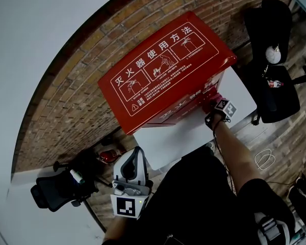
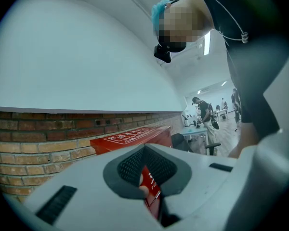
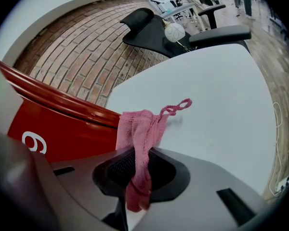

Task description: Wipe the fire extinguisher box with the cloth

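Note:
The red fire extinguisher box (image 1: pixel 163 70) with white printed instructions on its lid stands on a white table (image 1: pixel 168 142) against a brick wall. My right gripper (image 1: pixel 217 108) is at the box's front right corner, shut on a pink cloth (image 1: pixel 213 101) that touches the red front. The right gripper view shows that cloth (image 3: pixel 139 129) pinched between the jaws of the right gripper (image 3: pixel 139 170), its loop hanging over the table (image 3: pixel 207 105) beside the box (image 3: pixel 62 129). My left gripper (image 1: pixel 135 160) is held low near my body, away from the box, jaws together and holding nothing. The left gripper (image 2: pixel 147 177) points towards the box (image 2: pixel 130 138).
A black office chair (image 1: pixel 273 80) with a white ball on it stands right of the table. Another black chair (image 1: pixel 61 185) sits at the lower left by the brick wall (image 1: pixel 66 101). White cable (image 1: pixel 265 160) lies on the wooden floor. People stand far off (image 2: pixel 202 112).

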{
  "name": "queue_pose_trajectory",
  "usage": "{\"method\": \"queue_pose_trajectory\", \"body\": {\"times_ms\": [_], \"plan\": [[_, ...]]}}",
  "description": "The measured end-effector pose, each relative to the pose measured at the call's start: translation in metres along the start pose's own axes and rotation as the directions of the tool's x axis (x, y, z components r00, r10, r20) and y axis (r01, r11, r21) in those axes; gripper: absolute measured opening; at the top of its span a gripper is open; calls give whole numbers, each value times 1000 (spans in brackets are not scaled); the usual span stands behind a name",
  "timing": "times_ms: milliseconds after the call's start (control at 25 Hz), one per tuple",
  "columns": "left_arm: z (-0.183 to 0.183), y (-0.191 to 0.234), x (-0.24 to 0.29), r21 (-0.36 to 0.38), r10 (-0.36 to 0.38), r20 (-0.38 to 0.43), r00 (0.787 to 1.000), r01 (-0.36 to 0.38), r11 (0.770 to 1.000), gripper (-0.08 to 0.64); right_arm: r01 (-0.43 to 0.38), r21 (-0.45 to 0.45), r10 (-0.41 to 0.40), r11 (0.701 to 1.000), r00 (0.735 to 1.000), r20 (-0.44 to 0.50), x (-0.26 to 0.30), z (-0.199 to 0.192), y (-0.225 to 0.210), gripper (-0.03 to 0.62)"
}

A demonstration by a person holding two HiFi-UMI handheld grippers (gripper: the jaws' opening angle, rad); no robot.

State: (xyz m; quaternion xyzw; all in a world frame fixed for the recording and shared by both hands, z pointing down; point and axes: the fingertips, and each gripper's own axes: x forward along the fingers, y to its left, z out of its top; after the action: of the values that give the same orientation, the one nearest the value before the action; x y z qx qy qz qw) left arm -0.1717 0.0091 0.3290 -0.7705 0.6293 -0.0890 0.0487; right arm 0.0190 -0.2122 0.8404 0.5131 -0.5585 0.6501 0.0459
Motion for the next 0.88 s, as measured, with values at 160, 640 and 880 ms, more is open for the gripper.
{"method": "queue_pose_trajectory", "body": {"times_ms": [160,640,880], "plan": [[-1,2,-1,-2,-3,-3,1000,3,1000,34,2,6,-2,1000,1000,-14,-2,-7,1,75],[-1,3,0,0,-19,4,1000,19,1000,34,-40,30,42,999,997,-64,0,-37,10,75],[-1,6,-2,1,-17,6,1000,17,1000,34,-50,12,50,999,997,-60,1,-48,12,75]]}}
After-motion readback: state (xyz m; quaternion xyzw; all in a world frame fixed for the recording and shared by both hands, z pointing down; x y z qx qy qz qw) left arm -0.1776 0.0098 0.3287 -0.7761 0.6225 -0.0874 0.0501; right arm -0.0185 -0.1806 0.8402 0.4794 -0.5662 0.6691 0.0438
